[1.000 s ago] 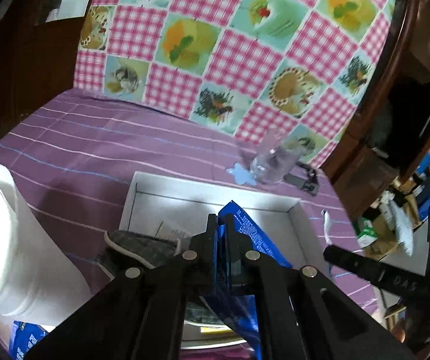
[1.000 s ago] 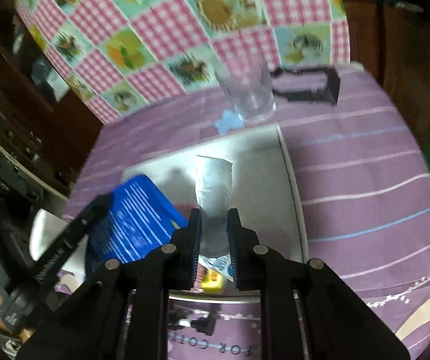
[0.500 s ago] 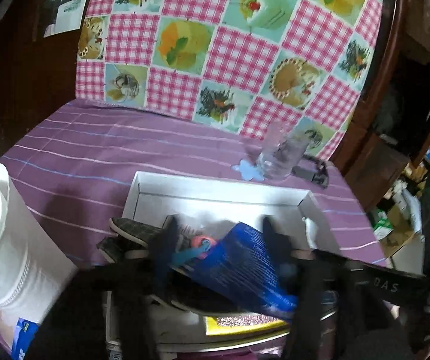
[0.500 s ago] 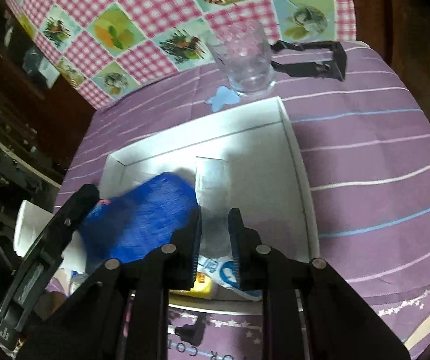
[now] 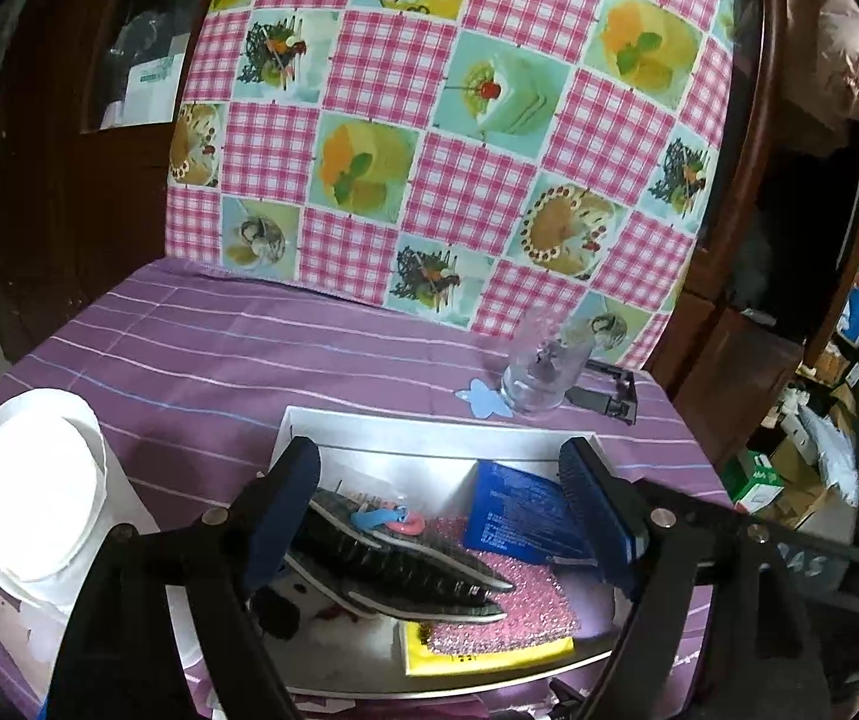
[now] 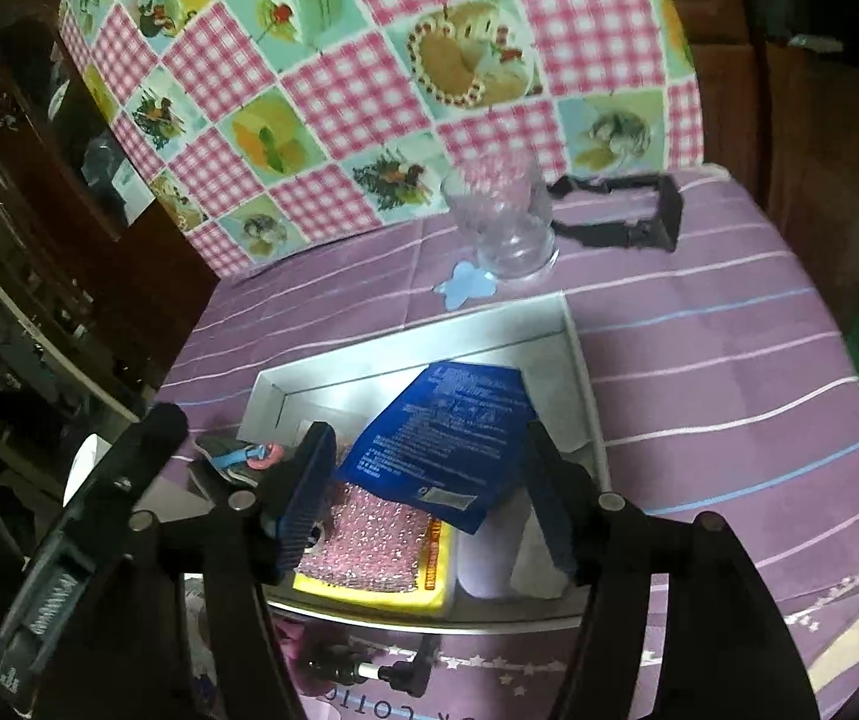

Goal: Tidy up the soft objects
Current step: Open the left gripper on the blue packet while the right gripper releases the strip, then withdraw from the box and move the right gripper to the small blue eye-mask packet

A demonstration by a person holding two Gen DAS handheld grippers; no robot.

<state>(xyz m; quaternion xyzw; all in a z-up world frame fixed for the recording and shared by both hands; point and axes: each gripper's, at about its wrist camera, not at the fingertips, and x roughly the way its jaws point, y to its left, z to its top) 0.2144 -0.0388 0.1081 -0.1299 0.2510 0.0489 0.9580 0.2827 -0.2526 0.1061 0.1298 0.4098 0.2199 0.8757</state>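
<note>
Both tongs, the left gripper (image 5: 438, 504) and right gripper (image 6: 429, 486), are opening with nothing pinched, above the white tray (image 6: 579, 354) where the blue packet (image 6: 447, 438) lies atop a pink sponge (image 6: 363, 546); best to lift clear straight upward without snagging it.

Both views are taken from fisheye cameras mounted on the hand-held grippers, each aimed forward and downward along its own two fingers. The left wrist view is set close above the near left part of the white tray (image 5: 429, 429), facing the far checked cloth (image 5: 459, 120). The right wrist view is set close above the tray's near edge (image 6: 579, 360), angled slightly leftward. The tray, the clear glass (image 5: 540, 372) (image 6: 504, 222) and the striped purple tablecloth (image 5: 189, 360) (image 6: 699, 372) are shared by both.
</note>
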